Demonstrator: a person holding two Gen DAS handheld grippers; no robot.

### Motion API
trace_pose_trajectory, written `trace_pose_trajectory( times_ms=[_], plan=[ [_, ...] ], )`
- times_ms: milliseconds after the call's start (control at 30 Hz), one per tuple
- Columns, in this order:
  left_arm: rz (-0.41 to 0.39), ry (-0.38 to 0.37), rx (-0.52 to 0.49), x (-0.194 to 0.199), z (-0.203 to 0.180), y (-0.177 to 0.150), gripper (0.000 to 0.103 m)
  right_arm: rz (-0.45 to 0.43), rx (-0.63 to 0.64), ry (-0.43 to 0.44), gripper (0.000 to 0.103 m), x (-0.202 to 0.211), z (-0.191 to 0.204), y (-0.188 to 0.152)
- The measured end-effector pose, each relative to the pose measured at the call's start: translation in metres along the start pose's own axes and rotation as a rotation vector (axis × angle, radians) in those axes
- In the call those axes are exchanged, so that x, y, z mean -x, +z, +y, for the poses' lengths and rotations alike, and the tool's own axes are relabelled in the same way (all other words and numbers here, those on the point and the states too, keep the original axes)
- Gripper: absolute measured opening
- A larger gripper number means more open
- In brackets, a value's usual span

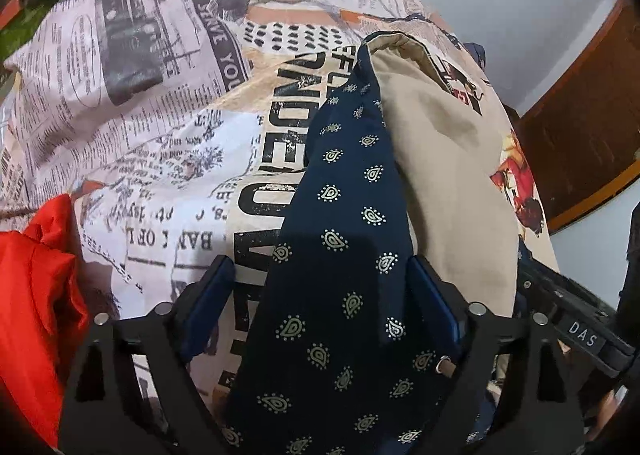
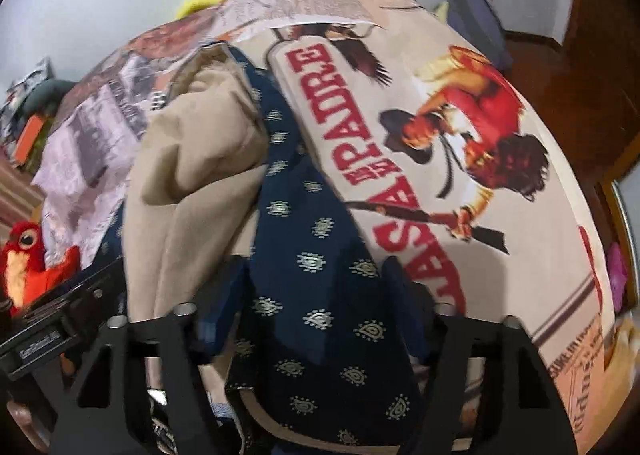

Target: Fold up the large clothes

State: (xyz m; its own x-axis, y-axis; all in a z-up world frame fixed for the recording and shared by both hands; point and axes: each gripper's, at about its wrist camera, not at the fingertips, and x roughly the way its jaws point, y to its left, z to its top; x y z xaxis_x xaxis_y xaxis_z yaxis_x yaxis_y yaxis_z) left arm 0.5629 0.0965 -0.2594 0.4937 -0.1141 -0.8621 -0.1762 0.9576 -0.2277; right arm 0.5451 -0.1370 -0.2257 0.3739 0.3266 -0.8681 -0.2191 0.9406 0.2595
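Observation:
A large garment, navy with small pale paisley marks outside and a beige lining, lies on a bed with a newspaper-print cover. In the left wrist view my left gripper has its blue-padded fingers on either side of a navy fold, which fills the gap between them. In the right wrist view the navy cloth and its beige lining fill the space between the fingers of my right gripper. Both fingertips touch the cloth at its sides.
A red cloth lies at the left of the bed; the right wrist view shows a red plush parrot there. The cover shows a red cowboy print. A wooden board stands to the right. The right gripper's body is close by.

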Motion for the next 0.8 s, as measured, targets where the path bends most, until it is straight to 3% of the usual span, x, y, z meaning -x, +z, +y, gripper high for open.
trace_pose_trajectory(
  times_ms=[33, 67, 100, 200, 333, 533, 567, 800],
  plan=[
    [-0.007, 0.0, -0.02, 0.002, -0.003, -0.001, 0.072, -0.005, 0.003, 0.004, 0.037, 0.002, -0.001, -0.002],
    [-0.013, -0.002, -0.051, 0.005, -0.006, -0.003, 0.058, -0.014, 0.016, 0.006, 0.03, 0.006, -0.001, -0.005],
    [-0.014, 0.005, -0.084, 0.008, -0.01, -0.004, 0.043, -0.019, 0.037, 0.005, 0.015, 0.01, 0.0, -0.008],
    [-0.005, 0.053, -0.174, 0.016, -0.022, -0.01, 0.014, -0.014, 0.036, 0.009, 0.012, 0.021, -0.006, -0.016],
    [-0.015, 0.071, -0.206, 0.04, -0.024, -0.016, 0.011, -0.04, 0.031, 0.033, 0.011, 0.046, -0.01, -0.023],
    [-0.1, -0.015, -0.248, 0.121, -0.027, -0.034, 0.009, -0.139, 0.104, 0.076, 0.011, 0.118, 0.001, -0.043],
    [-0.111, -0.034, -0.259, 0.135, -0.028, -0.039, 0.005, -0.155, 0.122, 0.079, 0.011, 0.132, 0.003, -0.05],
    [-0.101, -0.106, -0.309, 0.202, -0.027, -0.103, 0.004, -0.172, 0.245, 0.072, 0.011, 0.189, 0.016, -0.115]
  ],
)
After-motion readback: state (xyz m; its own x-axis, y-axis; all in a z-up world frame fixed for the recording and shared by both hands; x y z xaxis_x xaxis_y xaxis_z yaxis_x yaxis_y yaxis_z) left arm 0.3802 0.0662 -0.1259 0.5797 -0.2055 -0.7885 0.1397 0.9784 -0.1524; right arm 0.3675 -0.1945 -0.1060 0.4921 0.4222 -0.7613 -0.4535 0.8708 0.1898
